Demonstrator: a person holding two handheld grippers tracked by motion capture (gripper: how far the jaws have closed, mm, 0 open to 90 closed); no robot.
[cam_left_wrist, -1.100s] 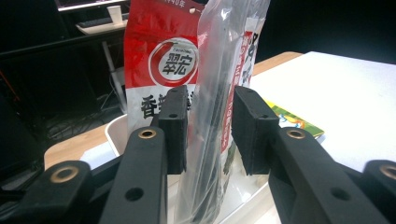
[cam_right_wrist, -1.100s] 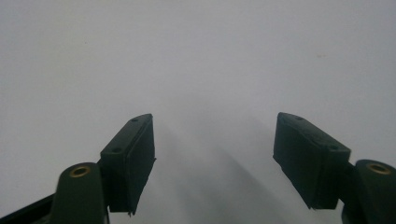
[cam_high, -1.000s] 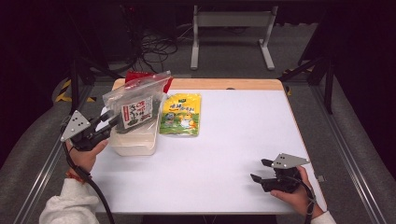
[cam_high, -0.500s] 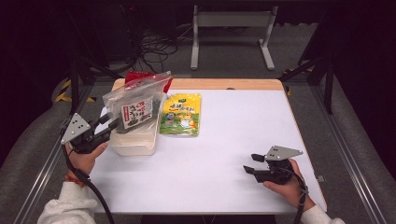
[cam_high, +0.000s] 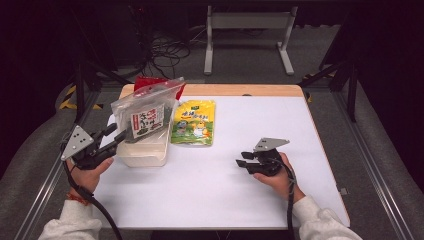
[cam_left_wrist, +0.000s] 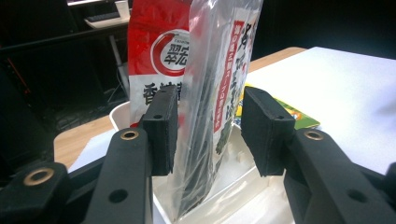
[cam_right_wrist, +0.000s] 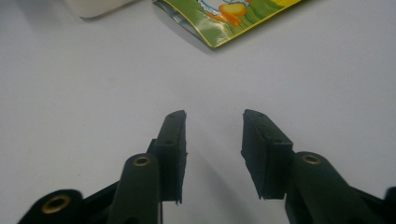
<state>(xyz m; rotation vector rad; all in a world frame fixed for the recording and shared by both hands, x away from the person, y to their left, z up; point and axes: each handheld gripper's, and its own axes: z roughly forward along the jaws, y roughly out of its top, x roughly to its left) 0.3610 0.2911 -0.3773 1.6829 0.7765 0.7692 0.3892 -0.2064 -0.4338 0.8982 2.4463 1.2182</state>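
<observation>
The left claw (cam_left_wrist: 208, 135) has just been spreading; its jaws stand either side of the clear seaweed bag (cam_left_wrist: 219, 88), pads off the plastic. That bag stands upright in the white plastic tub (cam_high: 145, 152) beside a red packet (cam_left_wrist: 159, 56). The right claw (cam_right_wrist: 212, 154), empty, has just been narrowing but remains parted, over the white surface (cam_high: 240, 200) near the yellow-green snack pouch (cam_high: 194, 122).

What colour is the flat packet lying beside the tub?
Yellow and green packet; the high view shows it best.
</observation>
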